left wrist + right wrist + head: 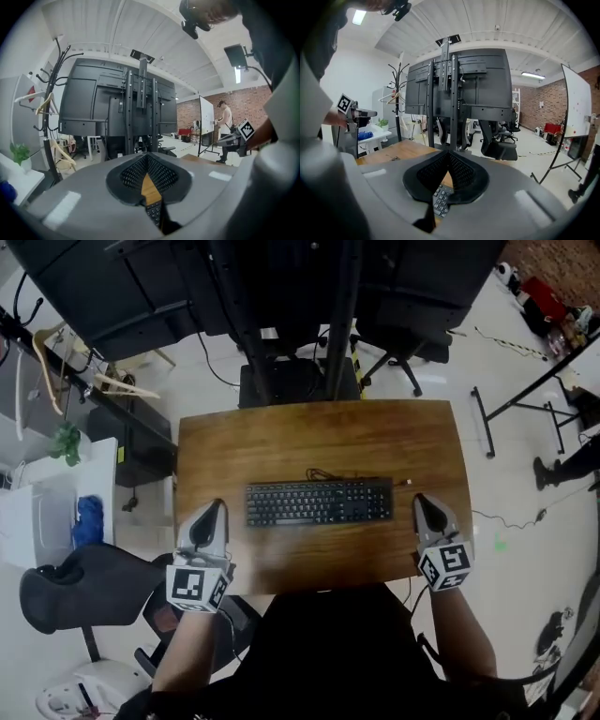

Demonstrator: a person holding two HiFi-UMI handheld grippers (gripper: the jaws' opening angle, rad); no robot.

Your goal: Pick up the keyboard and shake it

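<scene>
A black keyboard (319, 502) lies flat in the middle of the wooden table (319, 437), its cable curling behind it. My left gripper (216, 506) hovers just off the keyboard's left end, shut and holding nothing. My right gripper (420, 500) sits off the keyboard's right end, also shut and empty. In the left gripper view a sliver of keyboard (153, 213) shows below the closed jaws (148, 157). The right gripper view shows several keys of the keyboard (439, 199) under its closed jaws (449, 154).
A tall black monitor stand (300, 324) rises behind the table. An office chair (403, 343) stands at the back right, a coat rack (56, 362) and white cabinet (56, 502) at the left. A dark chair (84, 582) sits beside my left arm.
</scene>
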